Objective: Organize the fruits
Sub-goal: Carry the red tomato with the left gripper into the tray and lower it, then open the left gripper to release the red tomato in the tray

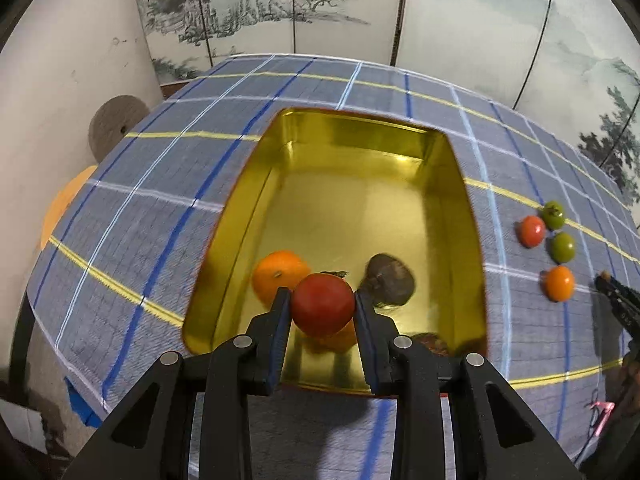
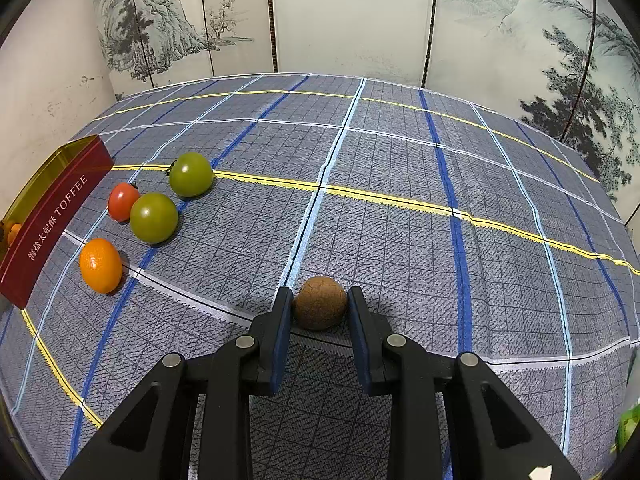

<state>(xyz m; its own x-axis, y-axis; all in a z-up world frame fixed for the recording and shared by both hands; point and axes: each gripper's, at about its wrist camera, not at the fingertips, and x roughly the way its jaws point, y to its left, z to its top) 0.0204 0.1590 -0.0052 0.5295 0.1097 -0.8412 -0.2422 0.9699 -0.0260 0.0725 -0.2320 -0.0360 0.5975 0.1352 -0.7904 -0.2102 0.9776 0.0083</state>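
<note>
The left gripper (image 1: 322,305) is clamped on a red tomato (image 1: 322,307), held above the gold tin (image 1: 236,216), where an orange (image 1: 276,274) and a brown fruit (image 1: 390,280) lie. The right gripper (image 2: 320,307) pinches a brown round fruit (image 2: 320,307) low over the checked cloth (image 2: 400,208).

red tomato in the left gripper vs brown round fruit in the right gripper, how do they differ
The red tomato is smooth and glossy red; the brown round fruit is dull brown with a rough, cracked skin. The tomato hangs over the open gold tin, while the brown fruit sits low over the checked cloth. The tomato fills more of its jaws. Both are round and clamped between a gripper's pads.
</note>
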